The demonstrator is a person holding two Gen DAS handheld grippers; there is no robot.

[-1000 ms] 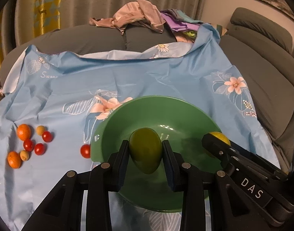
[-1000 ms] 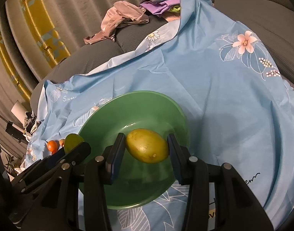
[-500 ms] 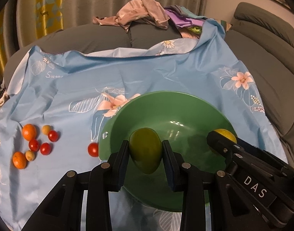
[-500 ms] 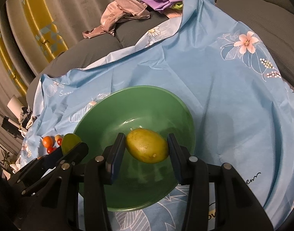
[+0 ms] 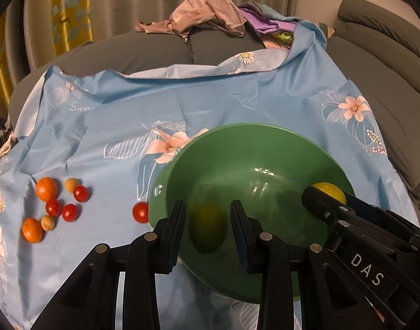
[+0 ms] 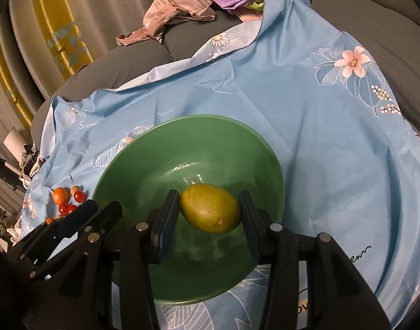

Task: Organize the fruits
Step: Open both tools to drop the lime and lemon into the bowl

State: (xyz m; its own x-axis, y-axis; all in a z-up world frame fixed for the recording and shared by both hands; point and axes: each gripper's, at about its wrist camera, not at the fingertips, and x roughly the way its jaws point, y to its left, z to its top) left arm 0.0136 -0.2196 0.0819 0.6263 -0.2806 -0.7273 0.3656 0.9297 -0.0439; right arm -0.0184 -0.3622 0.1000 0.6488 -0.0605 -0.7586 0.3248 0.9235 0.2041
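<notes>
Left gripper [image 5: 208, 225] jaws parted, blurred yellow-green fruit [image 5: 207, 229] loose between them over the round green plastic bowl [image 5: 253, 148]. Right gripper [image 6: 210, 214] clamps yellow oval fruit [image 6: 210, 211] above bowl centre, rim well clear.

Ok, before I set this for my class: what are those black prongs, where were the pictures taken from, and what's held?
No robot: a person holds a two-finger tool in each hand, each with a camera looking along its fingers. One picture is from the left tool, the other from the right tool. A bowl sits on a blue cloth, tomatoes and oranges beside it. The right tool grips a yellow fruit over the bowl. The left tool is open; the blurred green fruit between its fingers seems to be dropping.
</notes>
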